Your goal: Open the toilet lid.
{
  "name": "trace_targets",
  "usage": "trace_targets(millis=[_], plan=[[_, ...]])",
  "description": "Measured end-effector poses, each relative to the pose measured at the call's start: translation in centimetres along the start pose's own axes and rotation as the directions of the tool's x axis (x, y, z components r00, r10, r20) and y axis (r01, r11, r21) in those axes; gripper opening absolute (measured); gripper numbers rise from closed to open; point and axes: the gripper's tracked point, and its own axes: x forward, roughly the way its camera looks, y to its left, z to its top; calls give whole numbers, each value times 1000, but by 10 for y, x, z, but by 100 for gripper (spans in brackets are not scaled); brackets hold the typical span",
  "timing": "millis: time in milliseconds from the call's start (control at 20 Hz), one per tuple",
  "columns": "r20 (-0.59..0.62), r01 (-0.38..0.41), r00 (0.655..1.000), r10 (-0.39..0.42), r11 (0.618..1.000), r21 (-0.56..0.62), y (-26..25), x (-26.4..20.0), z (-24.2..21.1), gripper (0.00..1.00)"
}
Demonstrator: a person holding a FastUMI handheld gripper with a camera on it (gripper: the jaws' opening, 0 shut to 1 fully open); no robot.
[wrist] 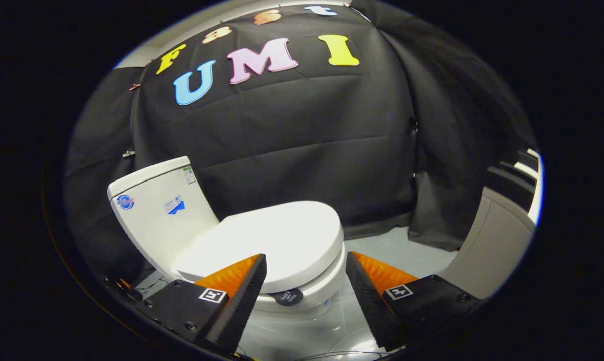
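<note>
- Two fingers of the hand-held gripper (306, 268) stand well apart, nothing between the pads, nothing gripped.
- White ceramic toilet (302, 296) sits on the pale grey floor (397, 245) in front of the black cloth wall; its boxy white tank (161, 210) rises behind and to the left of the seat.
- Smooth white oval plastic toilet lid (277, 240) lies flat, fully closed over the seat. Its front edge is just ahead of the fingertips and sits in the gap between them.
- Small dark round tag (288, 297) hangs below the lid's front lip, on the bowl rim.
- Step in hand, as I judge it: approach and line-up. No contact with the lid yet; task not begun in effect.
- Next move likely calls for bringing one finger under the front lip, or pinching that lip, then swinging the lid up and back toward the tank.
- Risk: the lip looks thin and glossy, so a shallow hold may slip.
</note>
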Motion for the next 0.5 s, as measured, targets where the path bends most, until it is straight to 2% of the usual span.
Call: trace_targets(millis=[150, 250, 500], plan=[[-91, -14, 996, 26, 991, 131, 1, 4, -23, 99], [-133, -15, 990, 49, 969, 245, -2, 5, -34, 99], [-251, 22, 960, 123, 862, 507, 6, 13, -71, 96]])
